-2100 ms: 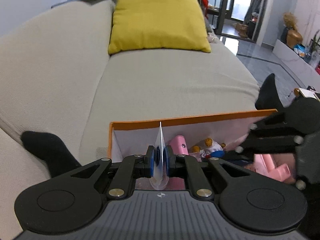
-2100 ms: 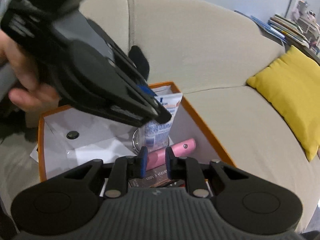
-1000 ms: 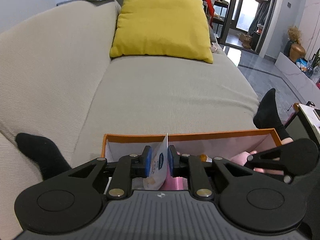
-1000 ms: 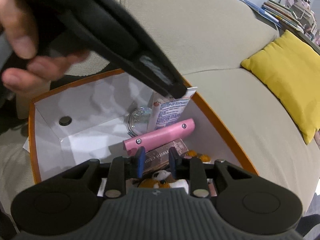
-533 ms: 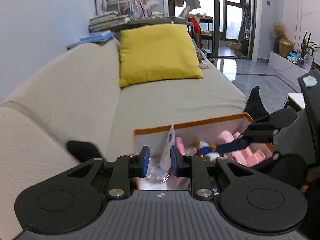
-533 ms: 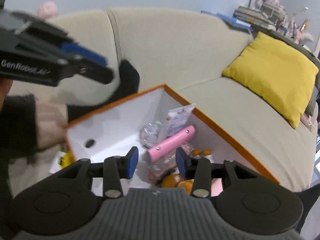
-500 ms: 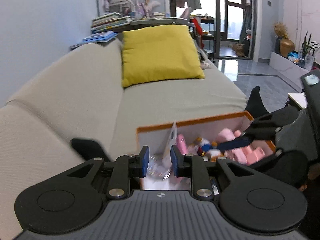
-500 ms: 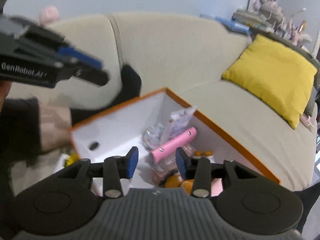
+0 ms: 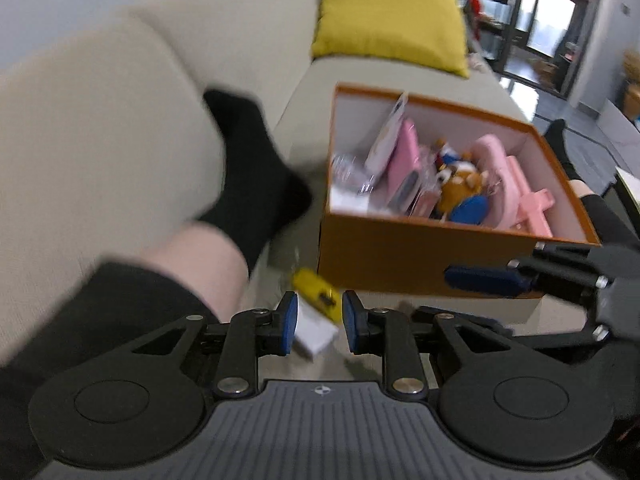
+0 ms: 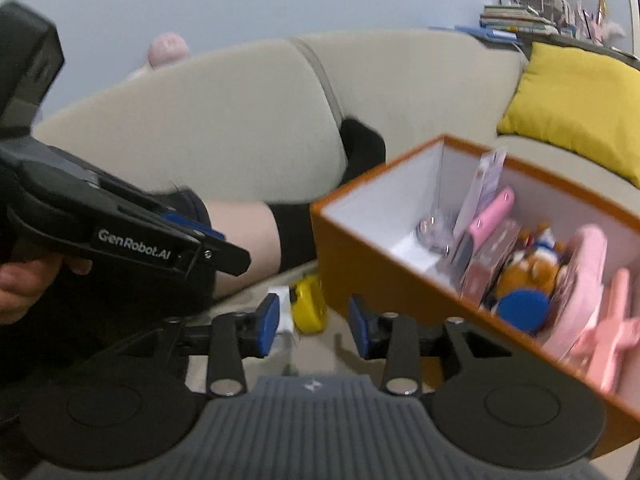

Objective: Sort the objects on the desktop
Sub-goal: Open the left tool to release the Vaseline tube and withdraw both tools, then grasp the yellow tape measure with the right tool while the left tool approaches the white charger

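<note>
Two loose things lie just ahead of the left gripper (image 9: pixel 316 323), its jaws parted and empty: a white piece (image 9: pixel 315 334), then a small yellow object (image 9: pixel 316 286) angled up-left. Right gripper (image 10: pixel 313 322), closing on nothing, sits slightly farther; beyond stands the orange box (image 9: pixel 420 264).

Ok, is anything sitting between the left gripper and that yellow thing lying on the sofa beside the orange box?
Nothing visible. The left gripper is empty, and the yellow object lies just beyond its fingertips on a white item, outside the orange box.
</note>
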A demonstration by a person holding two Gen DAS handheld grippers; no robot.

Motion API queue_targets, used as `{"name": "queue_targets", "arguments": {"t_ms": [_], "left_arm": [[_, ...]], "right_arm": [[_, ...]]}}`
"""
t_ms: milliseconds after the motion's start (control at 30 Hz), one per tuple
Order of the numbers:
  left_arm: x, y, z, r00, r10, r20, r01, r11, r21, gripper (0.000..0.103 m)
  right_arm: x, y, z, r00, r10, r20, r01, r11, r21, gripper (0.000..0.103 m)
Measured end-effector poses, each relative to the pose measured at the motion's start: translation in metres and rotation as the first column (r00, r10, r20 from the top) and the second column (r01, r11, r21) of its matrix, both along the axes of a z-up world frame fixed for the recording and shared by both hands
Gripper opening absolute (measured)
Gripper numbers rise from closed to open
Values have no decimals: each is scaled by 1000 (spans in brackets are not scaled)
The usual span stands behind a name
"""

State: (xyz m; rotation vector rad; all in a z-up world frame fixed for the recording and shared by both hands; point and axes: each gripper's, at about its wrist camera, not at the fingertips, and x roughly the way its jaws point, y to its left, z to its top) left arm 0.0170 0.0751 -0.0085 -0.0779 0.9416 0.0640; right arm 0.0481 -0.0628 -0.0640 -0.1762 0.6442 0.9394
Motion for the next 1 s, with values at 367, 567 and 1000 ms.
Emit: {"name": "queue_targets", "arguments": {"t_ms": [367,567,1000], "left_arm": [[9,33,-49,978,179,-104,-191,975,-116,28],[10,42,-59,970,214,-117,-230,962,-147,28],[10,50,-65,968,220,-123,-242,947,-211,28]], "right_arm": [[19,44,-39,1000,8,-14,-9,998,-65,37],[29,63,-53,1000,18,-10,-19,996,-89,37],[36,71,-62,999,27,-19,-29,994,-103,22]]}}
